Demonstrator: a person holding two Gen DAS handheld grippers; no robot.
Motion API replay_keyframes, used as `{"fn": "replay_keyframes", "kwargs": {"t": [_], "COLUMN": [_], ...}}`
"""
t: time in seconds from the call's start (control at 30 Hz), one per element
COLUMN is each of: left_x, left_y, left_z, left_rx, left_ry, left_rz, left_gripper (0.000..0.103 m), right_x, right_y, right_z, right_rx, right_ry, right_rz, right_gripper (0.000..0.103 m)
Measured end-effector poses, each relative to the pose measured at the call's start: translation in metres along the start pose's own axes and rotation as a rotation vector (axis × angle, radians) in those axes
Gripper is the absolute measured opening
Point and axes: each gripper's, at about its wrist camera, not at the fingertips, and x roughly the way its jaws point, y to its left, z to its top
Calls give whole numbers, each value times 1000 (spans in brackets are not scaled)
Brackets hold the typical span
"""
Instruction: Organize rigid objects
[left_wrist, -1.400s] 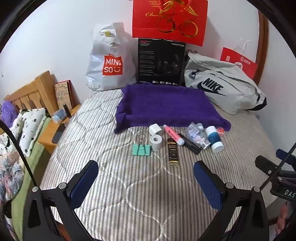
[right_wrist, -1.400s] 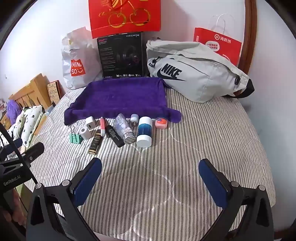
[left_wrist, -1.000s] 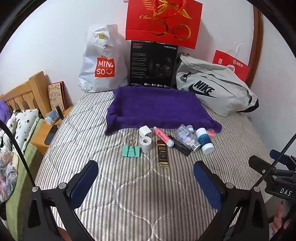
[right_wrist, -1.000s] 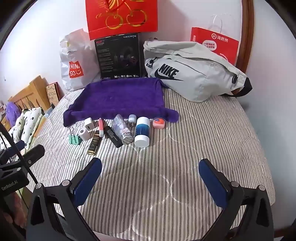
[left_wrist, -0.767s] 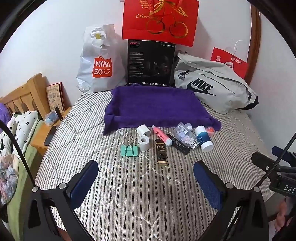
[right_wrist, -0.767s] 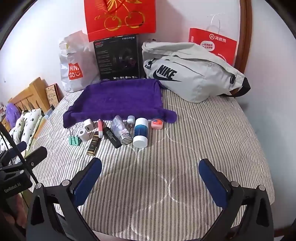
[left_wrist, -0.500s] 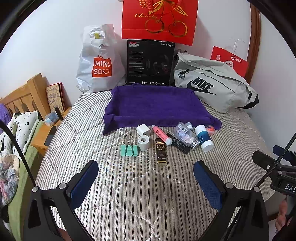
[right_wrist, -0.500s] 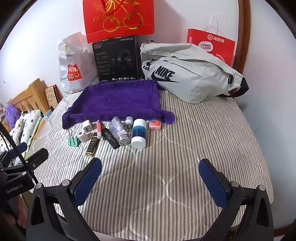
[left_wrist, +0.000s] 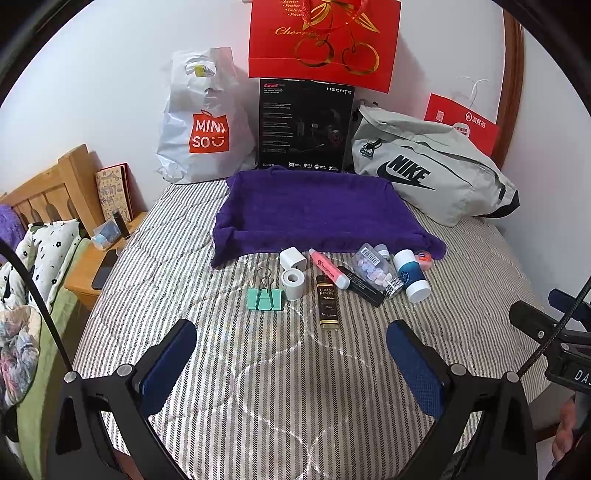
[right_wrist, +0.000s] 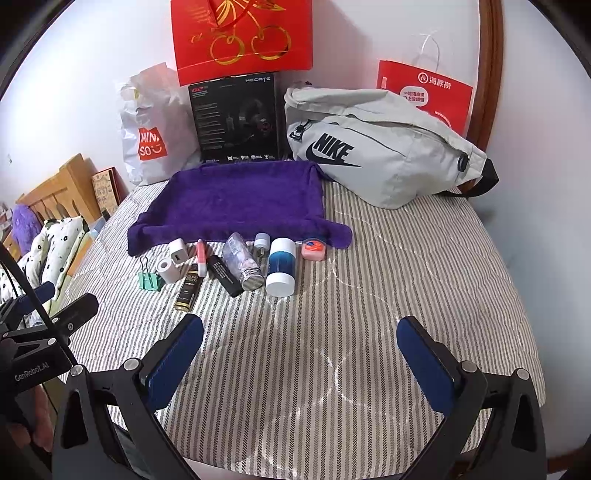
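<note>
A row of small items lies on the striped bed in front of a purple towel (left_wrist: 317, 210) (right_wrist: 243, 199): a green binder clip (left_wrist: 264, 298) (right_wrist: 150, 280), a white tape roll (left_wrist: 293, 283), a white charger (left_wrist: 293, 257), a pink tube (left_wrist: 328, 272), a dark Grand Reserve bottle (left_wrist: 327, 306) (right_wrist: 189, 287), a black stick (left_wrist: 360, 285), a clear bottle (right_wrist: 244, 266), a blue-and-white jar (right_wrist: 281, 266) and a pink tin (right_wrist: 314, 250). My left gripper (left_wrist: 291, 356) hovers open, well short of the row. My right gripper (right_wrist: 300, 356) is open too, nothing between its fingers.
At the back stand a Miniso bag (left_wrist: 201, 122), a black headset box (left_wrist: 304, 125), a red cherry bag (left_wrist: 323, 37) and a grey Nike bag (left_wrist: 428, 173). A wooden headboard (left_wrist: 55, 188) and nightstand (left_wrist: 99, 266) lie left. Striped bedding (right_wrist: 406, 266) stretches right.
Both cameras have drifted slightly, so the row of items sits a little further off and more central in view. No object has moved, and both grippers stay open.
</note>
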Motion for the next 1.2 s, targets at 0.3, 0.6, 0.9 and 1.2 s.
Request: {"fn": "replay_keyframes", "kwargs": {"t": [0.3, 0.6, 0.9, 1.2], "left_x": [-2, -1, -1, -1], "left_y": [0, -1, -1, -1], "left_z": [0, -1, -2, -2], "left_rx": [4, 7, 4, 4], "left_ry": [-3, 6, 5, 7], "left_rz": [2, 4, 6, 4], "left_gripper": [103, 103, 103, 103], "right_x": [-2, -2, -3, -5], "right_y": [0, 0, -2, -1], "right_z": [0, -1, 0, -1], "right_rx": [2, 0, 10, 6], "right_ry": [-4, -2, -10, -16], "right_rz": [0, 0, -1, -2], "right_gripper": [103, 103, 103, 103]}}
